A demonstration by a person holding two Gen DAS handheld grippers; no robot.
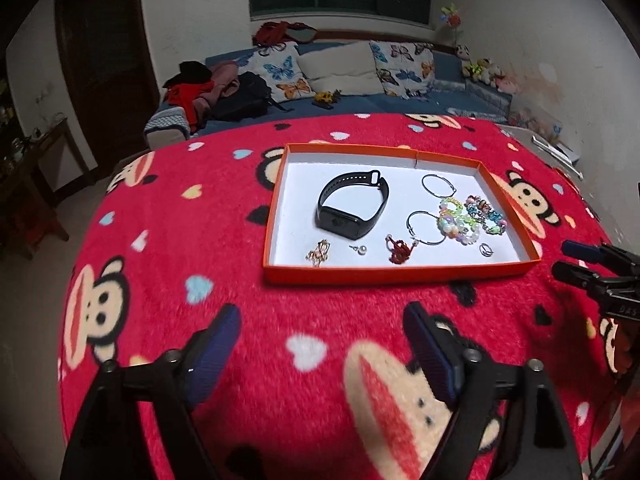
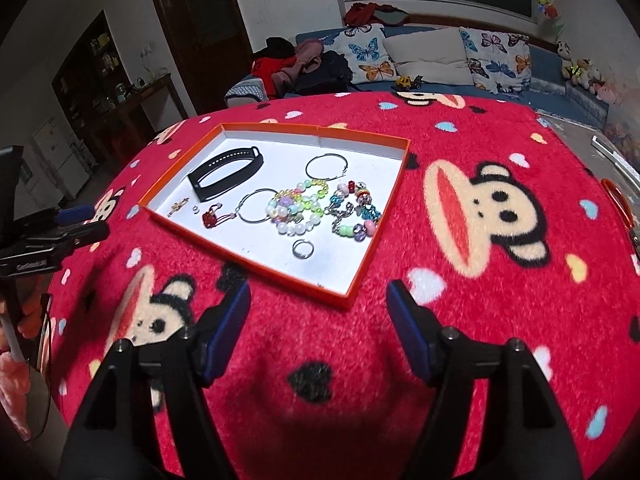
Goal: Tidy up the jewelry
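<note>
A: Where is the jewelry?

B: All of it lies in the shallow orange cardboard tray with a white floor (image 1: 400, 270), at the middle of the left wrist view, on the desk's red fleece cover printed with cartoon monkeys (image 1: 224, 208). The black rubber smart band (image 1: 352, 208) sits at the tray's centre; two thin silver hoop earrings (image 1: 426, 226) lie to its right.

A: And the beads?

B: The pastel plastic bead bracelet (image 2: 298, 206) touches the blue-and-silver charm bracelet (image 2: 356, 210). A plain silver ring (image 2: 303, 249) lies below them — apart from both. A small red knotted charm (image 1: 398, 249), a pearl stud (image 1: 360, 249) and a gold chain piece (image 1: 319, 252) lie along the near rim.

A: The claws?

B: The left claw (image 1: 322, 354) is released, with nothing between its blue pads. The right claw (image 2: 318, 330) is released too — empty, at the bottom of its frame, just short of the tray's corner.
</note>
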